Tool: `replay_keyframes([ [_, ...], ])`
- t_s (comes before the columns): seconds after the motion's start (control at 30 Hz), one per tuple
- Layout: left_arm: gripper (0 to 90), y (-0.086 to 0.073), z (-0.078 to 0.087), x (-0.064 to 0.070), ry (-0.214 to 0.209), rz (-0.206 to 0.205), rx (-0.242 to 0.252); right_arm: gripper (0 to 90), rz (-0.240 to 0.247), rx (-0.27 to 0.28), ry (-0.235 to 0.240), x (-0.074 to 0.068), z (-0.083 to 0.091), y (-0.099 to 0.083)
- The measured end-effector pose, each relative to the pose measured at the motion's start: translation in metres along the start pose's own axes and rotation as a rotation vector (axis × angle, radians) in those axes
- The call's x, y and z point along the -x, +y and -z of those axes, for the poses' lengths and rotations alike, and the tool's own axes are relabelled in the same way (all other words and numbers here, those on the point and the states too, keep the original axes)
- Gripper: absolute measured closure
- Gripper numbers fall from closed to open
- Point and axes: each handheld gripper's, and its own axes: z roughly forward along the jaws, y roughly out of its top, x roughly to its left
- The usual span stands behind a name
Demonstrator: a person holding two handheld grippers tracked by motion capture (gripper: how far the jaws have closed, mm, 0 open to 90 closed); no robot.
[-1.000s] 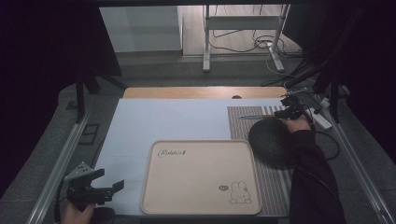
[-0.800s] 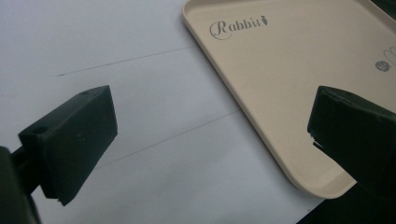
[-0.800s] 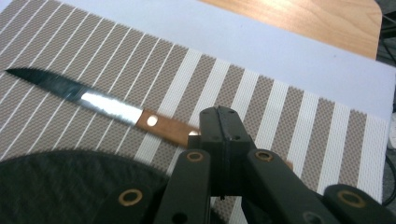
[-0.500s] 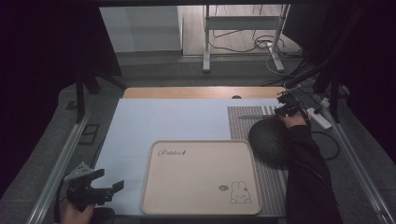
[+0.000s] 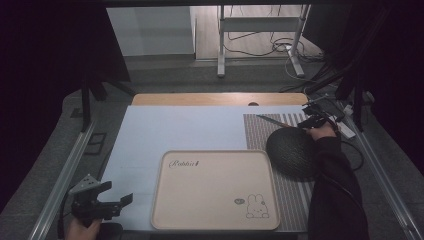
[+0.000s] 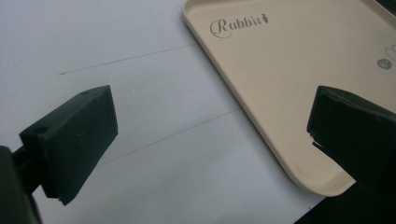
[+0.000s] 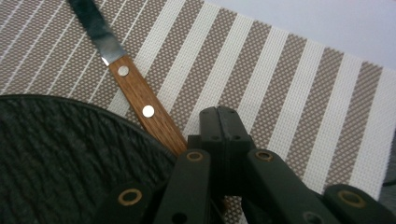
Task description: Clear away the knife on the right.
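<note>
While my right gripper point(image 7: 219, 126) sits closed beside the wooden-handled knife point(image 7: 140, 105) on the striped placemat point(image 7: 289, 84), not gripping it, I risk nudging it under the dark woven mat point(image 7: 60, 158). My left gripper point(image 6: 210, 140) hangs open by the Rabbit tray point(image 6: 299, 70).

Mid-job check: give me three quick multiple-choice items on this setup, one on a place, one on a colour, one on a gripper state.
1. Where does the knife lie?
A. on the tray
B. on the striped mat
C. on the floor

2. What colour is the tray?
A. beige
B. red
C. blue

3. How do the left hand-held gripper jaws stand?
A. shut
B. wide open
C. clamped on the tray

Key: 1 B, the striped mat lies under blade and handle; 2 A, its surface is pale beige; 3 B, bare table shows between the jaws.
</note>
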Motion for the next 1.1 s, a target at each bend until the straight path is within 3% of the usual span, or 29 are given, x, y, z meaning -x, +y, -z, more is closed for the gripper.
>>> replay_keyframes([
  [0.23, 1.8, 0.000, 0.000, 0.000, 0.001, 0.000, -0.001, 88.7, -0.020, -0.009, 0.013, 0.003, 0.002, -0.001],
  [0.3, 1.9, 0.000, 0.000, 0.000, 0.001, 0.000, -0.001, 84.8, -0.019, -0.004, 0.001, 0.003, 0.003, 0.000],
  [0.33, 1.9, 0.000, 0.000, 0.000, 0.002, -0.001, -0.001, 78.3, -0.032, 0.021, 0.001, 0.003, 0.005, 0.002],
  [0.37, 1.9, 0.000, 0.000, 0.000, 0.002, -0.001, -0.001, 78.3, -0.032, 0.021, 0.001, 0.003, 0.005, 0.002],
  [0.43, 1.9, 0.000, 0.000, 0.000, 0.002, 0.000, -0.001, 65.7, -0.064, 0.036, 0.027, 0.002, 0.009, 0.006],
  [0.5, 1.9, 0.000, 0.000, 0.000, 0.001, -0.001, -0.001, 56.7, -0.054, 0.038, 0.021, -0.002, 0.009, 0.009],
  [0.53, 1.9, 0.000, 0.000, 0.000, 0.001, -0.001, -0.001, 56.7, -0.054, 0.038, 0.021, -0.002, 0.009, 0.009],
  [0.57, 1.9, 0.000, 0.000, 0.000, 0.002, -0.001, -0.001, 51.4, -0.045, 0.042, 0.007, -0.004, 0.009, 0.011],
  [0.6, 2.0, 0.000, 0.000, 0.000, 0.002, -0.001, -0.002, 39.8, -0.040, 0.055, -0.001, -0.009, 0.009, 0.015],
  [0.7, 2.0, 0.000, 0.000, 0.000, 0.002, -0.001, -0.001, 32.9, -0.020, 0.067, -0.004, -0.013, 0.009, 0.019],
  [0.77, 2.0, 0.000, 0.000, 0.000, 0.001, 0.001, -0.001, 19.3, -0.008, 0.075, -0.006, -0.021, 0.007, 0.024],
  [0.83, 1.9, 0.000, 0.000, 0.000, 0.001, 0.000, -0.002, 16.6, -0.006, 0.074, -0.009, -0.023, 0.006, 0.025],
  [0.87, 2.0, 0.000, 0.000, 0.000, 0.001, 0.000, -0.002, 10.5, -0.007, 0.049, -0.003, -0.027, 0.003, 0.028],
  [1.0, 2.0, 0.000, 0.000, 0.000, 0.000, 0.000, -0.004, 2.7, -0.006, 0.004, 0.014, -0.032, -0.007, 0.028],
  [1.1, 2.0, 0.000, 0.000, 0.000, -0.001, 0.000, -0.005, 0.3, -0.011, 0.000, 0.026, -0.032, -0.009, 0.030],
])
